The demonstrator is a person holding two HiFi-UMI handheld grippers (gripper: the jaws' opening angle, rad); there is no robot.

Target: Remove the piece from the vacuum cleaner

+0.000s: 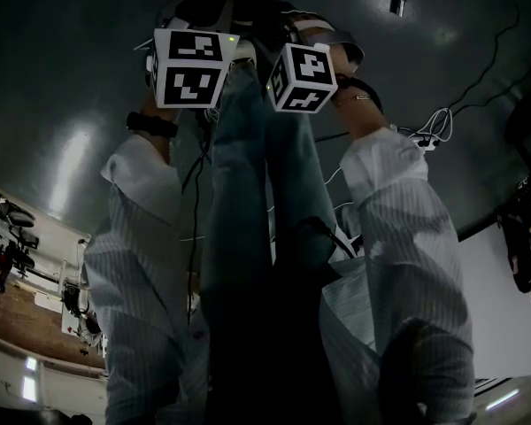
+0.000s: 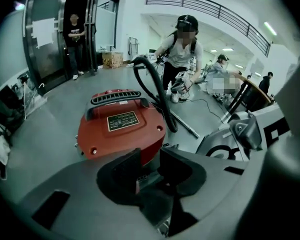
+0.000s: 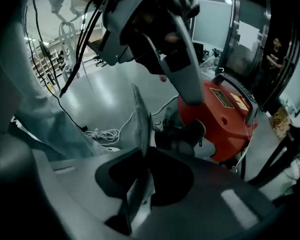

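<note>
Red drum-shaped vacuum cleaner (image 2: 121,131) with a black top handle stands on the grey floor (image 2: 50,134). In your head view only a red sliver of it shows, cut off at the top edge. Your left gripper (image 2: 149,165) has its jaws apart with nothing pinched. Your right gripper (image 3: 142,166) is clenched on a thin grey flat piece (image 3: 139,119), seen edge-on, so its kind is unclear. The piece is close beside the vacuum.
</note>
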